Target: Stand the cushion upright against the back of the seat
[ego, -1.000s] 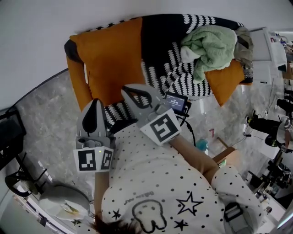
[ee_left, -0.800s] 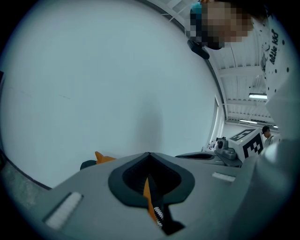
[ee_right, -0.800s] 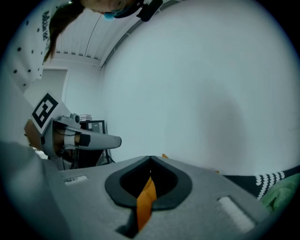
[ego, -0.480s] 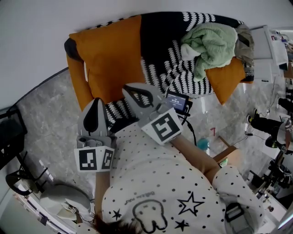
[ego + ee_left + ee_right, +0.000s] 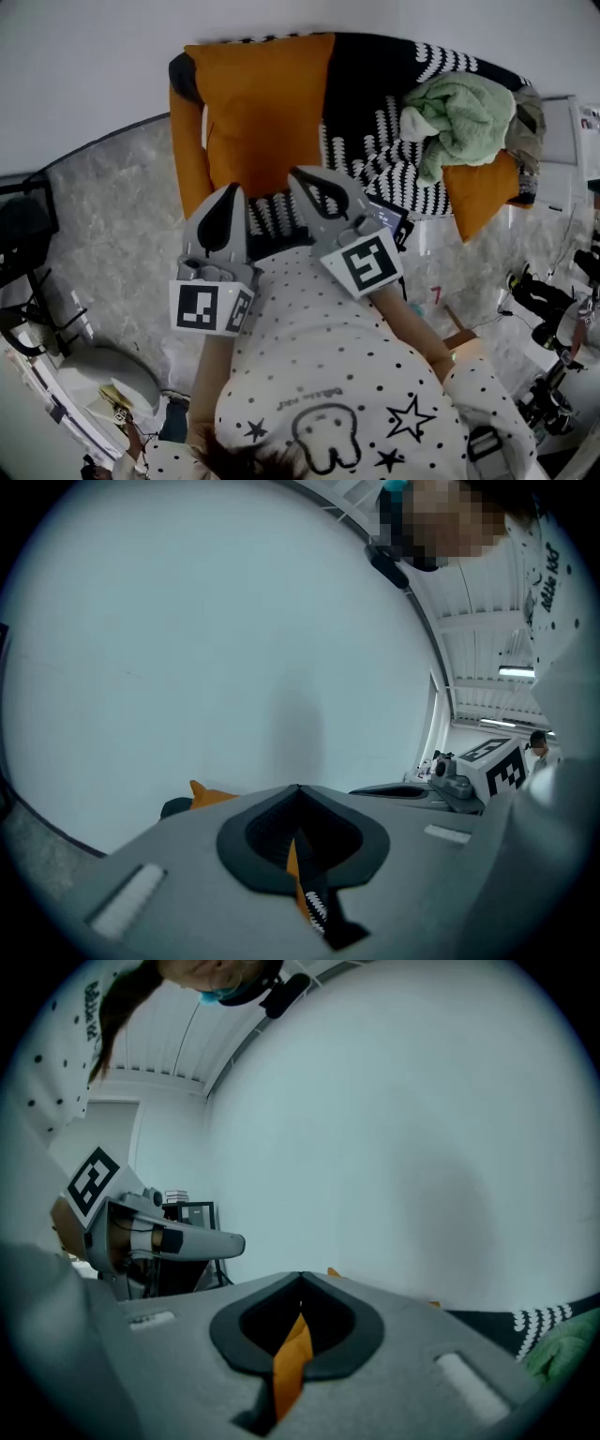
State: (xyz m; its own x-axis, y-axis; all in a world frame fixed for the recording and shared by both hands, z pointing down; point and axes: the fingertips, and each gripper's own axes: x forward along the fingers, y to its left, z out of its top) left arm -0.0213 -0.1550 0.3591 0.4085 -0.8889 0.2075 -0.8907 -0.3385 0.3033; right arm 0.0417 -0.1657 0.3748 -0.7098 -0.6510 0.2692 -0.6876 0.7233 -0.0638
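Head view: orange cushion is seen at the left end of the seat, set toward the backrest by the wall. Whether it's fully upright can't be judged from above. A green blanket is piled at the other end. Left claw and right claw are held side by side over the cushion's front edge, apparently clear of it.

Left claw view: jaws are shut tip to tip, nothing pinched. Orange and b/w fabric is only glimpsed thru the slot beneath.

Right claw view: jaws are likewise closed w/ nothing between. Orange is seen thru the slot.

Step in hand, prob.: cushion to be raised or squared up. This is best done w/ both claws opened and the top corners gripped evenly. The base should be kept tucked into the seat crease & the face pressed flat to the backrest before release, so no fwd slump is left.
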